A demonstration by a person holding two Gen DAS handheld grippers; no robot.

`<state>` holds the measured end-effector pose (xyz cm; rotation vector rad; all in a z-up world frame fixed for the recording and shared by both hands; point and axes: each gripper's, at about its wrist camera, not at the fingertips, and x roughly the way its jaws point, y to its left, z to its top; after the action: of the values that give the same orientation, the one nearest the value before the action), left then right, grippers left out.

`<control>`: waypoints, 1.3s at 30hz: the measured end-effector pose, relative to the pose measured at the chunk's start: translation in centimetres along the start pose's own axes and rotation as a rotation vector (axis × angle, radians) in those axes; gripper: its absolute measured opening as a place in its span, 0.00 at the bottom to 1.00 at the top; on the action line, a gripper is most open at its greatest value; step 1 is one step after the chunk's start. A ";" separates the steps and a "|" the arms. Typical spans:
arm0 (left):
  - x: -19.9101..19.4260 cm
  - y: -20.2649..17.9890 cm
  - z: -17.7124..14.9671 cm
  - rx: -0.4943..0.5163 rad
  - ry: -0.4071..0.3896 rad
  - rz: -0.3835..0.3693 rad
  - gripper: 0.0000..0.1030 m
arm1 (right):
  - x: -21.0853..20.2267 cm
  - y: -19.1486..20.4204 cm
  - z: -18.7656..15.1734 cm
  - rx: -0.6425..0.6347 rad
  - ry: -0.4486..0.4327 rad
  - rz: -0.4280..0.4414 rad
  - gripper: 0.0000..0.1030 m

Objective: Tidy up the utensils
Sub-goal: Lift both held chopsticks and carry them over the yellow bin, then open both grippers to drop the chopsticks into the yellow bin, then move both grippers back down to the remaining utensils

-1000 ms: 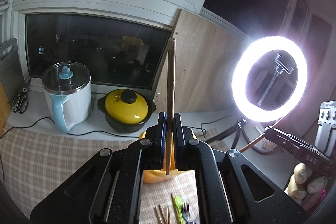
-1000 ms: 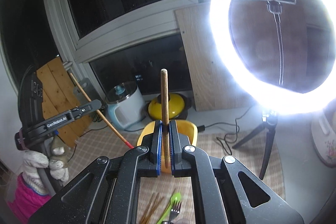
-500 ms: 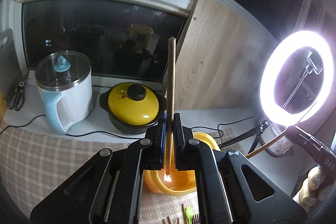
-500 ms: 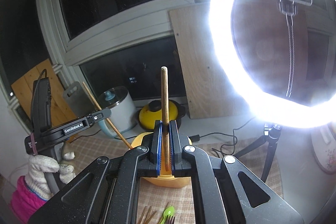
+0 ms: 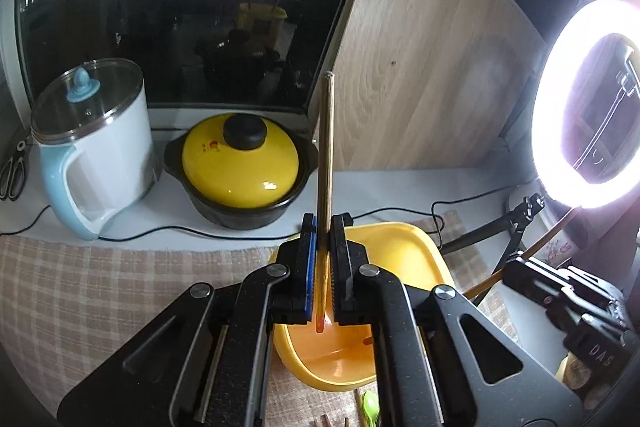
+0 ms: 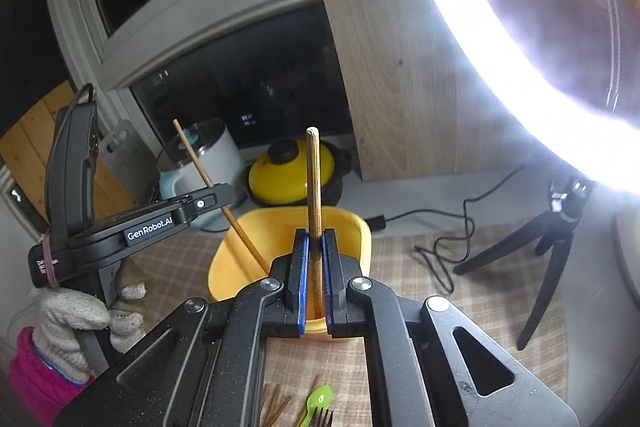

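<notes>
My left gripper (image 5: 323,227) is shut on a wooden chopstick (image 5: 325,163) that stands upright, its red lower tip over the inside of the yellow container (image 5: 404,251). My right gripper (image 6: 315,243) is shut on a second wooden chopstick (image 6: 313,187), also upright, over the same yellow container (image 6: 352,223). In the right wrist view the left gripper (image 6: 212,201) holds its chopstick (image 6: 208,179) slanted, tip down inside the container. Loose chopsticks (image 6: 276,407), a green spoon (image 6: 318,399) and a fork (image 6: 325,419) lie on the checked mat below.
A white and blue kettle (image 5: 92,147) and a yellow-lidded black pot (image 5: 240,171) stand behind the container by the window. A lit ring light (image 5: 584,103) on a tripod (image 6: 556,247) stands at the right with cables. Scissors (image 5: 12,171) lie far left.
Both grippers have moved forward and down toward the yellow container with their chopsticks. The left chopstick's tip now sits inside the container's rim.
</notes>
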<state>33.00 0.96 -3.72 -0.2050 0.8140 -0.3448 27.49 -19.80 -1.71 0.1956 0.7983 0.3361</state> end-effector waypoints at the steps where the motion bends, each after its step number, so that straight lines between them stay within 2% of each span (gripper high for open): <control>1: 0.1 0.0 -0.1 -0.001 0.003 -0.001 0.04 | 0.3 -0.1 -0.2 0.004 0.008 0.000 0.04; 13: 2.1 -0.4 -0.8 -0.015 0.062 0.003 0.04 | 2.2 -1.0 -1.2 0.059 0.071 0.038 0.05; 16: 2.1 -0.7 -1.0 -0.005 0.072 0.029 0.04 | 2.4 -1.0 -1.5 0.052 0.084 0.048 0.05; 17: 2.0 -0.8 -1.1 -0.004 0.075 0.038 0.08 | 2.4 -1.1 -1.5 0.046 0.087 0.050 0.05; 19: 1.7 -0.9 -1.2 -0.020 0.084 0.071 0.47 | 2.3 -1.1 -1.7 0.033 0.098 0.055 0.07; 20: 1.2 -0.8 -1.4 -0.030 0.068 0.078 0.49 | 2.1 -1.2 -1.7 0.032 0.101 0.058 0.15; 21: 0.6 -0.8 -1.5 -0.036 0.051 0.082 0.49 | 1.9 -1.3 -1.8 0.034 0.101 0.060 0.21; 23: -0.4 -0.7 -1.8 -0.049 0.034 0.096 0.49 | 1.0 -1.7 -2.0 0.036 0.082 0.068 0.51; 33: -6.8 -1.1 -4.4 -0.047 -0.039 0.159 0.49 | -3.3 -2.8 -3.3 -0.006 0.061 0.118 0.54; 39: -9.3 -2.0 -7.2 0.012 -0.022 0.146 0.49 | -4.9 -3.6 -5.2 0.001 0.063 0.133 0.54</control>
<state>21.32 2.30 -1.74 -0.1373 0.8000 -0.2100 21.29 -24.73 -3.07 0.2406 0.8495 0.4691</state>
